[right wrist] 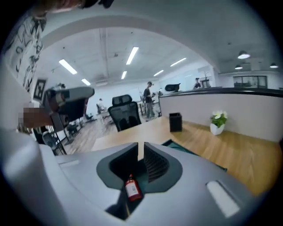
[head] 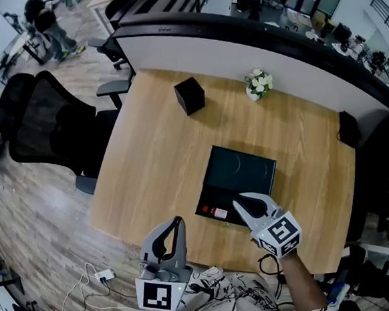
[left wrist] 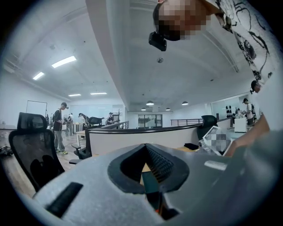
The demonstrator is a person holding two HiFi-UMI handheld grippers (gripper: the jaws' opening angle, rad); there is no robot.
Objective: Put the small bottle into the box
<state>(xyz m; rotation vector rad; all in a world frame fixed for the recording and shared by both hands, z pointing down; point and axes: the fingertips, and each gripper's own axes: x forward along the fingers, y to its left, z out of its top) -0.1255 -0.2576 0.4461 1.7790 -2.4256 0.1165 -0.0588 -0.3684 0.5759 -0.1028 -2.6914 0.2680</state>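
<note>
A dark box (head: 249, 170) lies open on the wooden desk (head: 155, 161). The small red-labelled bottle (head: 217, 212) lies in its near end. My right gripper (head: 237, 200) hovers just above and right of the bottle, pointing left. In the right gripper view its jaws (right wrist: 141, 150) stand barely apart, a thin slit between them with nothing in it. The bottle (right wrist: 132, 188) shows below, free of the pads. My left gripper (head: 178, 220) hangs over the desk's near edge, left of the box. In the left gripper view its jaws (left wrist: 146, 148) are shut and empty.
A black cube holder (head: 190, 95) and a small white flower pot (head: 258, 84) stand at the desk's far side, before a curved partition (head: 253, 43). A black office chair (head: 44, 123) stands left of the desk. Cables (head: 100, 276) lie on the floor.
</note>
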